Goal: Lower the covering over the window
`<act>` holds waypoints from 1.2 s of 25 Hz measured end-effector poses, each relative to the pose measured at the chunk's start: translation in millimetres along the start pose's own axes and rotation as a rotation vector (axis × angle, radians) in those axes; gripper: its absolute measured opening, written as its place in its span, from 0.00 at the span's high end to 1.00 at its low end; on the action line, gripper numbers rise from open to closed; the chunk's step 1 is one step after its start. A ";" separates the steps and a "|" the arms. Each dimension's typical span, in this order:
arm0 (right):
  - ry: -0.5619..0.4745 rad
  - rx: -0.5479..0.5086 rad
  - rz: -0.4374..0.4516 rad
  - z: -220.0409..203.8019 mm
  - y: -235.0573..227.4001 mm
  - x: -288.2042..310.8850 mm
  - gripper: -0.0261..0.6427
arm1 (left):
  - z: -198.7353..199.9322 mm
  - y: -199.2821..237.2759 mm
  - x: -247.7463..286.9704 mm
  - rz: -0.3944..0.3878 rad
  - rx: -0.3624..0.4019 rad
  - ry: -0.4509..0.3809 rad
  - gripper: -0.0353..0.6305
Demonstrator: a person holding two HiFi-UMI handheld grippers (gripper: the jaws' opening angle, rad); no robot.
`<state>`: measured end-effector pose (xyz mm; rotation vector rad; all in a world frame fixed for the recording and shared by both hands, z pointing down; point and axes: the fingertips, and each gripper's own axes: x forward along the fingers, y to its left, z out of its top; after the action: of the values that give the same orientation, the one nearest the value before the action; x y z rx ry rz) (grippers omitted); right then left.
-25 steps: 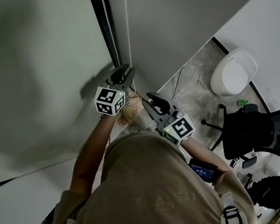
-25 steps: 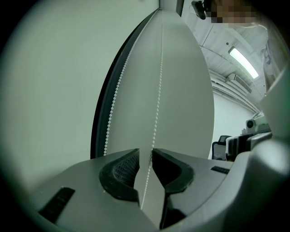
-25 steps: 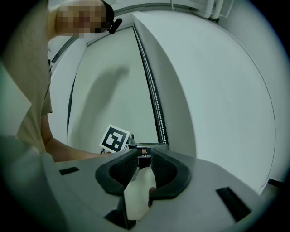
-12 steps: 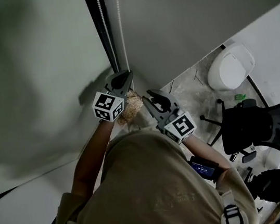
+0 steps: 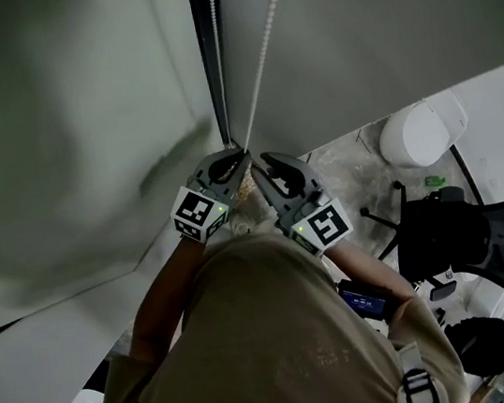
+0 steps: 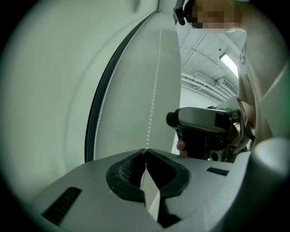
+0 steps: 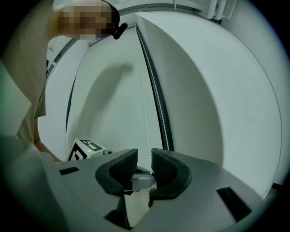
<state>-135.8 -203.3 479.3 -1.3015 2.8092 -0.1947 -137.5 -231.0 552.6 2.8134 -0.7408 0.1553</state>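
Left gripper (image 6: 145,151): fingers are clenched on the chain (image 6: 153,97), which is pinched right at the tips. In the head view that strand is drawn off vertical toward the grip, so it is judged to be under load, i.e. the pull strand for lowering the blind (image 5: 51,133).

Right gripper (image 7: 144,166): fingers are released, part-open, nothing pinched. It is held just beside the left one with its tips toward the same strand, and is judged to be staged for the next hand-over-hand grip.

Blind: pale fabric is seen across the wall ahead, on both sides of a dark frame strip (image 5: 209,60). The chain loop is hung along that strip. The bottom edge cannot be made out, so remaining travel is unknown.

View differences:
- The pinch is shown only by the left gripper view. In the head view the tips are too small to read.
- The gap between the right fingers is confirmed only by the right gripper view, with the left marker cube (image 7: 86,148) seen beyond.
- The angled and straight strands, the floor and the chair (image 5: 472,242) are given only by the head view.
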 end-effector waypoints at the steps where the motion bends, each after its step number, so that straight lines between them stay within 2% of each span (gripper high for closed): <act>1: 0.002 -0.002 0.009 -0.1 2.5 2.2 0.83 | -0.9 -5.2 -3.0 -0.008 0.017 0.002 0.91; 5: -0.004 0.005 0.018 2.6 5.5 9.3 0.83 | -7.3 -26.7 -9.3 -0.037 0.111 0.034 0.91; 8: -0.023 0.002 0.019 11.2 15.0 13.0 0.86 | -8.6 -32.2 -22.6 -0.030 0.122 0.033 0.91; 10: -0.019 -0.001 0.036 15.1 25.5 16.6 0.94 | -9.4 -31.0 -32.0 -0.029 0.106 0.028 0.91; 17: -0.034 0.034 0.059 21.4 30.4 17.5 0.95 | -12.8 -33.8 -52.6 -0.052 0.028 0.020 0.90; 19: -0.010 0.025 0.059 11.9 28.0 15.9 0.95 | -7.2 -26.1 -64.2 -0.055 -0.030 -0.035 0.78; 21: 0.043 0.013 0.062 -9.8 28.1 12.6 0.95 | 16.1 -20.2 -72.7 -0.057 -0.058 -0.121 0.76; 24: 0.087 0.018 0.090 -43.3 31.2 10.8 0.95 | 73.2 -31.4 -70.5 -0.091 0.021 -0.213 0.74; 27: 0.105 0.037 0.125 -54.4 36.1 6.1 0.95 | 115.8 -51.9 -56.5 -0.112 0.132 -0.220 0.74; 29: 0.105 0.089 0.117 -45.6 33.8 3.9 0.95 | 126.7 -56.9 -47.0 -0.081 0.174 -0.192 0.91; 30: 0.106 0.108 0.108 -44.3 29.8 2.8 0.95 | 127.9 -57.7 -44.5 -0.077 0.174 -0.191 0.91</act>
<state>-164.1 -182.1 519.4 -1.1474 2.9001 -0.4172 -141.8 -192.4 410.6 3.0494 -0.6873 -0.0673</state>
